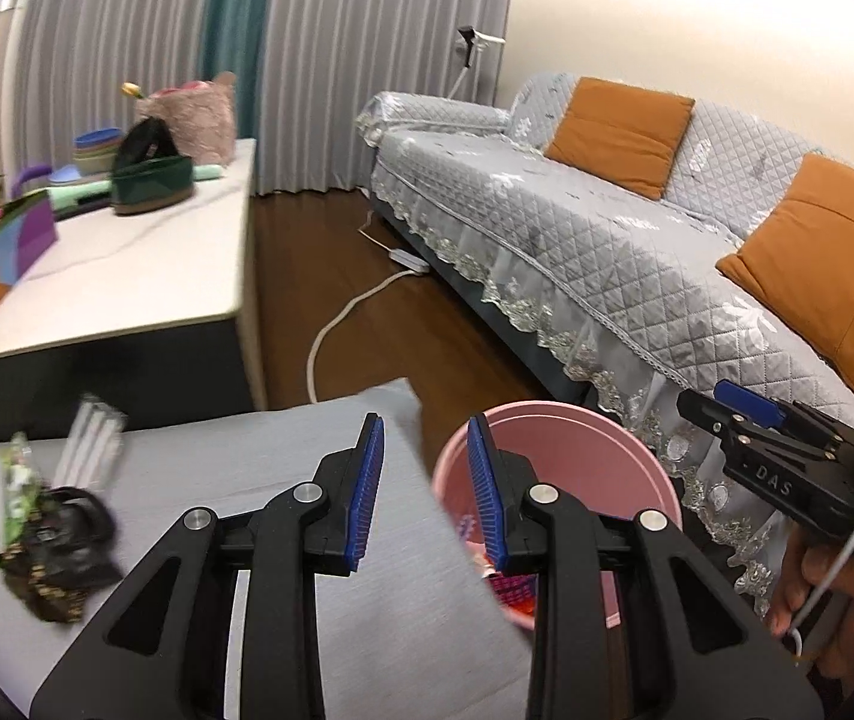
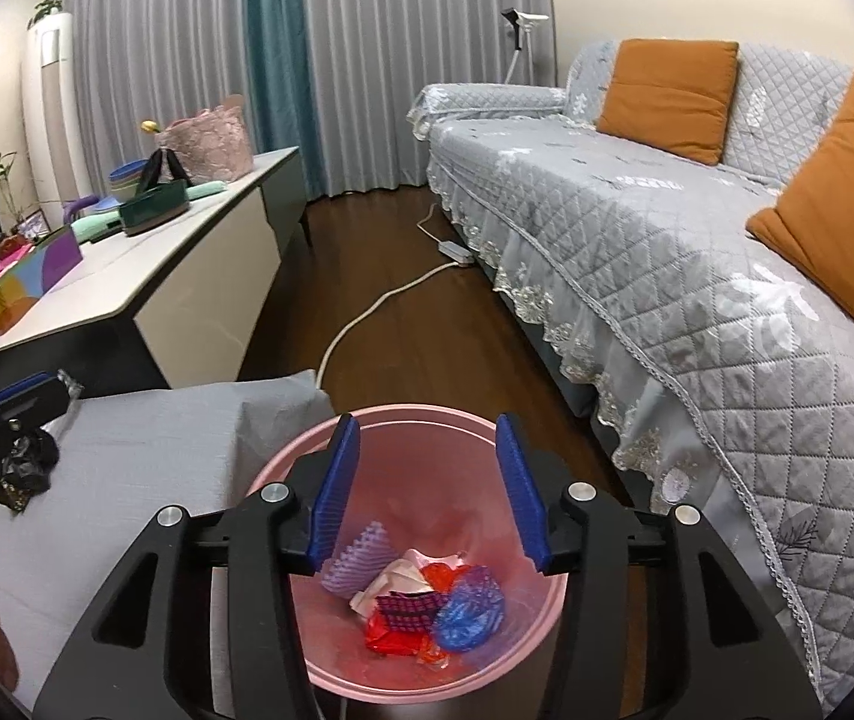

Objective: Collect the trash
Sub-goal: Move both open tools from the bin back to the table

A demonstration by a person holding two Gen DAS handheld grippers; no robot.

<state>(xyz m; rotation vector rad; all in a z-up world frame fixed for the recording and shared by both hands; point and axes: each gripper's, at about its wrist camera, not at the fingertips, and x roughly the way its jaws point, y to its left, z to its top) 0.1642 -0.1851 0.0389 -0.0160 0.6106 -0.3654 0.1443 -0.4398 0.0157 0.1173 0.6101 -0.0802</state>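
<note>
— Where are you in the job?

— Between pieces, I judge. My right claw (image 2: 427, 492) hangs over the pink bin (image 2: 538, 429), its blue pads standing apart with nothing between them. Down in the bin lie crumpled wrappers (image 2: 420, 606): red, blue, lilac, white. So a drop looks done on that side.

— And your left?

— My left claw (image 1: 427, 492) is parted too and empty. It sits above the edge of the grey-covered worktop (image 1: 216, 468), with the bin just beyond its right pad.

— What's left to collect?

— A clump of dark, crinkled wrappers (image 1: 60, 540) on the worktop, off to the left of my left claw, and some pale straw-like packets (image 1: 93, 444) just behind them. That corner is blurred, so I can't say exactly what each one is.

— Next move?

— Swing the left claw over to the dark clump, open wider, come down low so the pads close around the crumple rather than sliding off it, then carry it across to the bin. The clump looks light and springy, so it will need a firm pinch.
</note>
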